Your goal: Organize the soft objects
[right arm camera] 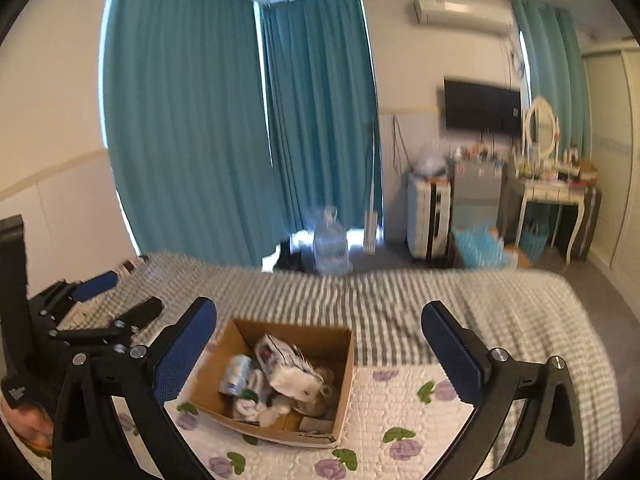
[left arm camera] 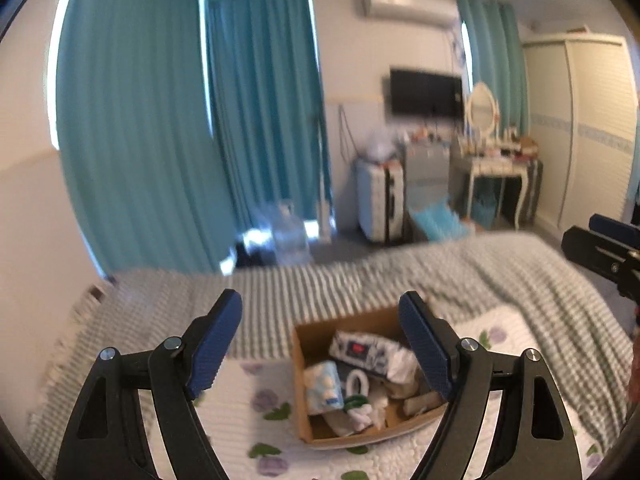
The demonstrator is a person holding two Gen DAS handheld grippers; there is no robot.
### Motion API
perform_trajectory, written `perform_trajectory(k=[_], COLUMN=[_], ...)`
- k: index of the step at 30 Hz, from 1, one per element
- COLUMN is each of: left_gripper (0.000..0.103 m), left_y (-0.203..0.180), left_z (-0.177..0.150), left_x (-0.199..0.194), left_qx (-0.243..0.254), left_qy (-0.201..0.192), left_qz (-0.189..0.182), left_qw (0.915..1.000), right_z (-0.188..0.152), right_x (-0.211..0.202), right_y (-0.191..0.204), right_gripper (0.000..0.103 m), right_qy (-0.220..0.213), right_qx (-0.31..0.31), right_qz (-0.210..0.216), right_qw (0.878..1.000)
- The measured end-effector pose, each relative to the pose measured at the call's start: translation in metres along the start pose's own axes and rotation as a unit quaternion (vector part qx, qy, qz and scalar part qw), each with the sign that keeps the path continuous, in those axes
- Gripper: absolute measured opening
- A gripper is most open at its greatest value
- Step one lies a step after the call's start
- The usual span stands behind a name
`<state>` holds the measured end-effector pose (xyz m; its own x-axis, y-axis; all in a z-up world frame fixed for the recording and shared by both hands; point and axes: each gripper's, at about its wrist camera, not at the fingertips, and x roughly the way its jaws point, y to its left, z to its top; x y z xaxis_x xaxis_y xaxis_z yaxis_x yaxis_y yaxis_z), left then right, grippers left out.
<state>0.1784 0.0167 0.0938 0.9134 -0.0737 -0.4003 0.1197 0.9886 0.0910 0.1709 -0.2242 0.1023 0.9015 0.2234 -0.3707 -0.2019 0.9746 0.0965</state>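
Box: an open brown cardboard box (right arm camera: 280, 380) sits on the white quilted cover with purple flowers (right arm camera: 400, 400), which lies on the grey-and-white striped bed (right arm camera: 440, 292). It lies in front of both claws and below them.
Contents: a white plastic-wrapped pack with dark print (right arm camera: 284, 360), a pale blue-and-white soft roll (right arm camera: 236, 374), a beige plush toy (right arm camera: 320, 392), and white and green cloth pieces (left arm camera: 360, 406) heaped loosely together.
Handling: all of it looks light and yielding, nothing fragile. The wrapped pack is probably slippery film, so pinching across its narrow side should hold better than on a flat face. The plush and cloth will squash, so a deep bite into the bulk is safest; a shallow nip may pull loose.
Access: the pack lies on top and seems the easiest first pick; the cloth pieces are partly tucked under other things.
Box walls: thin card, likely to slide or tip on the soft cover if a finger catches the rim.
Left claw (left arm camera: 320, 344): spread wide, holding nothing, touching nothing, above the near-left side of the box.
Right claw (right arm camera: 320, 356): also spread wide and empty, clear of the box.
Blur: both views are soft, so finer details of the items cannot be told.
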Motion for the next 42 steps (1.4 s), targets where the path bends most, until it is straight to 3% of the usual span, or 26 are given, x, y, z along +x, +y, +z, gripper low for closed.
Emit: perform_trajectory(k=[2,4,5,13,19,24,29,31,42], left_gripper=[0.085,0.099,0.101,0.101,0.101,0.101,0.101,0.101,0.101], left_y=[0.003,0.004,0.004,0.006,-0.004,-0.006,-0.014,-0.016,-0.019], left_z=[0.009,0.011,0.011,-0.013,-0.053,-0.091,-0.117,-0.125,-0.145], left_x=[-0.035,-0.062,-0.080,-0.148,-0.143,-0.126,-0.105,-0.093,-0.075], left_qx=[-0.003,-0.005,-0.007,-0.027,-0.038,-0.057,-0.051,-0.045,-0.059], left_qy=[-0.027,-0.053,-0.073,-0.124,-0.125,-0.127,-0.113,-0.091,-0.057], left_qz=[0.004,0.017,0.022,0.027,0.049,0.057,0.052,0.051,0.045], left_qw=[0.9996,0.9985,0.9971,0.9916,0.9902,0.9887,0.9909,0.9935,0.9956], right_z=[0.007,0.011,0.010,-0.012,-0.046,-0.088,-0.131,-0.143,-0.153], right_x=[-0.030,-0.058,-0.070,-0.133,-0.137,-0.113,-0.073,-0.059,-0.040], right_y=[0.006,0.012,0.014,0.021,0.018,0.018,0.007,0.003,0.002], right_gripper=[0.103,0.103,0.103,0.103,0.103,0.103,0.103,0.103,0.103], right_qy=[-0.019,-0.033,-0.039,-0.069,-0.072,-0.068,-0.036,-0.017,0.003], right_qx=[-0.009,-0.021,-0.026,-0.033,-0.020,-0.019,0.000,0.001,0.003], right_qz=[-0.001,0.001,0.003,0.006,0.013,0.007,0.015,0.020,0.016], right_qw=[1.000,0.999,0.999,0.997,0.997,0.997,0.999,1.000,1.000])
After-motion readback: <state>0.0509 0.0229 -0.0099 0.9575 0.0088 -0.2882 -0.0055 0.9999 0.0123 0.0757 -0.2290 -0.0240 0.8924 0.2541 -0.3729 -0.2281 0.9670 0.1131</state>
